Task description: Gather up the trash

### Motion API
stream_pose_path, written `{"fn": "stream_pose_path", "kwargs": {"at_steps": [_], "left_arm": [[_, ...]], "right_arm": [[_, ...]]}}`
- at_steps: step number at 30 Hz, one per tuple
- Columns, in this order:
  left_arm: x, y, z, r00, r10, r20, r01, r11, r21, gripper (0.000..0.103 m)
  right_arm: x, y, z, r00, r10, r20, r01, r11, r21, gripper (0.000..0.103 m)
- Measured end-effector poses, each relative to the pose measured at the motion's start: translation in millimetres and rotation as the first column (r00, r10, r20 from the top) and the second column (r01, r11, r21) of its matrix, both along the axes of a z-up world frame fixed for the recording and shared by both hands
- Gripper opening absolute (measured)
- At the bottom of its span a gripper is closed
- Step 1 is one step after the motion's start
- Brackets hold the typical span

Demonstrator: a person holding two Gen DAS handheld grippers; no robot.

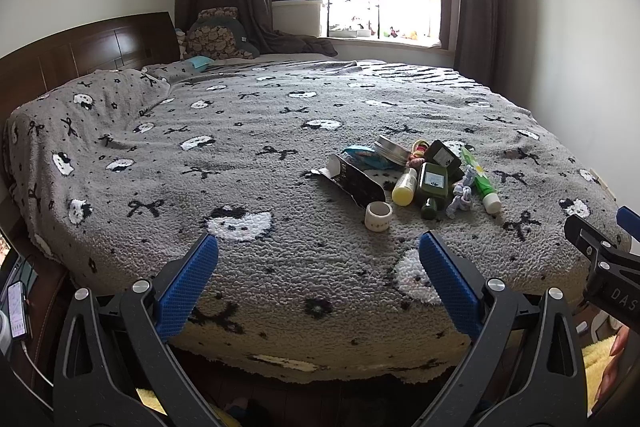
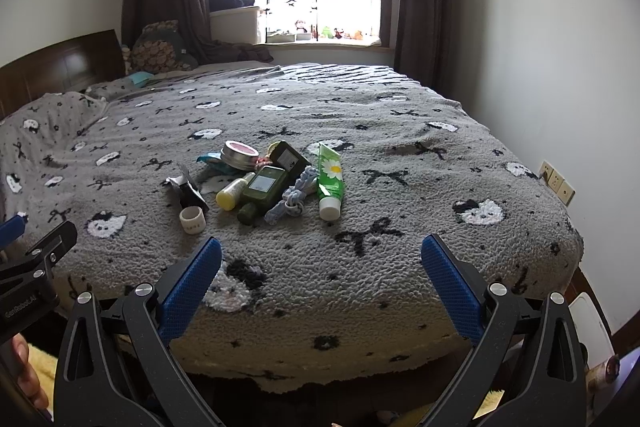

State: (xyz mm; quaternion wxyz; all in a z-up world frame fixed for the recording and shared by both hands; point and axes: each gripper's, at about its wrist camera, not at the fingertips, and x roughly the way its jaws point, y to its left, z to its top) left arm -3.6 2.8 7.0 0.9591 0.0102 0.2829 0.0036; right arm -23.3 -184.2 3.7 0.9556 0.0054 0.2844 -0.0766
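Bed [image 1: 160, 155] under grey fleece blanket with cat faces and bows, filling both views

Clutter pile mid-bed, toward near edge, all within a tight patch, far of both tools

Left gripper [image 1: 318, 247]: jaws spread wide, nothing held, hovering over near edge; pile ahead and to right of it

Right gripper [image 2: 320, 247]: jaws likewise wide and empty; pile ahead and slightly left

Likely trash: torn black-and-white wrapper [image 1: 352, 181], long axis running far-left to near-right, at left of pile; crumpled blue packet [image 1: 362, 155] behind it

Tape roll [image 1: 378, 215] nearest piece, standing on its rim

Others: green tube [image 2: 330, 179], dark green bottle [image 2: 260, 189], yellow bottle [image 2: 234, 193], round tin [image 2: 240, 153]

Judged roughly equal reach; left gripper marginally better placed for wrapper
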Motion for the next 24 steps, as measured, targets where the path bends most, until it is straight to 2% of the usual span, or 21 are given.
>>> {"fn": "stream_pose_path", "kwargs": {"at_steps": [8,19,24], "left_arm": [[5.6,3.9,-2.2,1.000,0.015,-0.012,-0.015,1.000,-0.011,0.095],[18.1,1.3,-13.0,0.999,-0.010,-0.039,0.009,1.000,-0.012,0.095],[29.0,-1.4,-21.7,0.998,-0.028,-0.047,0.028,1.000,-0.009,0.095]], "right_arm": [[0.3,-3.9,-0.2,1.000,-0.014,-0.004,0.014,1.000,0.014,0.100],[11.2,-14.5,-7.3,1.000,0.006,-0.015,-0.005,0.999,0.034,0.100],[19.4,-17.2,-13.6,0.999,0.032,0.020,-0.032,0.999,0.006,0.100]]}}
